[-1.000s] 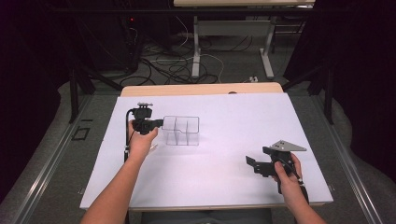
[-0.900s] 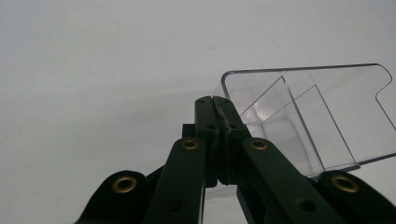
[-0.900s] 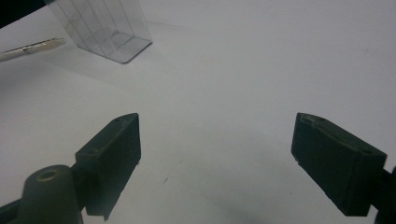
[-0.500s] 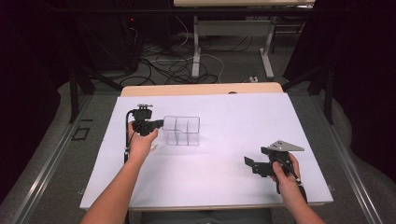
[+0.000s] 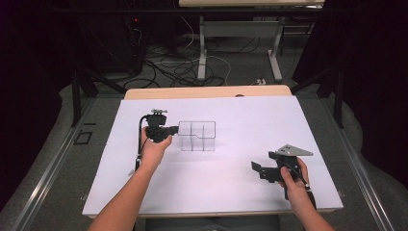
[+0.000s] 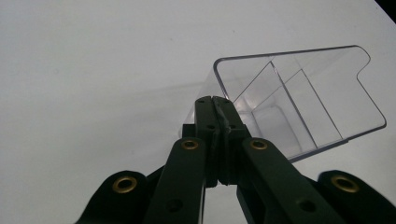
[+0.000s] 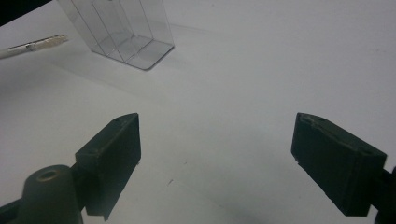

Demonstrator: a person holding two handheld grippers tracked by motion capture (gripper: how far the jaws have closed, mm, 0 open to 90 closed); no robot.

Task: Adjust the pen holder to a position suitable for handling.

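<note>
- White sheeting covers the bench [image 5: 231, 192], with cables strewn on the floor beyond its far edge.
- Left hand-held gripper [image 5: 174, 129] is clamped on the end wall of the clear divided organizer [image 5: 198, 136], left of the bench's middle.
- Right hand-held gripper [image 5: 255, 168] hovers near the right front corner, jaws wide apart with nothing between them.

The high view looks down from above the table [image 5: 226, 187]. Each hand-held gripper's camera sits low and close. All three share the clear box [image 5: 197, 136].
</note>
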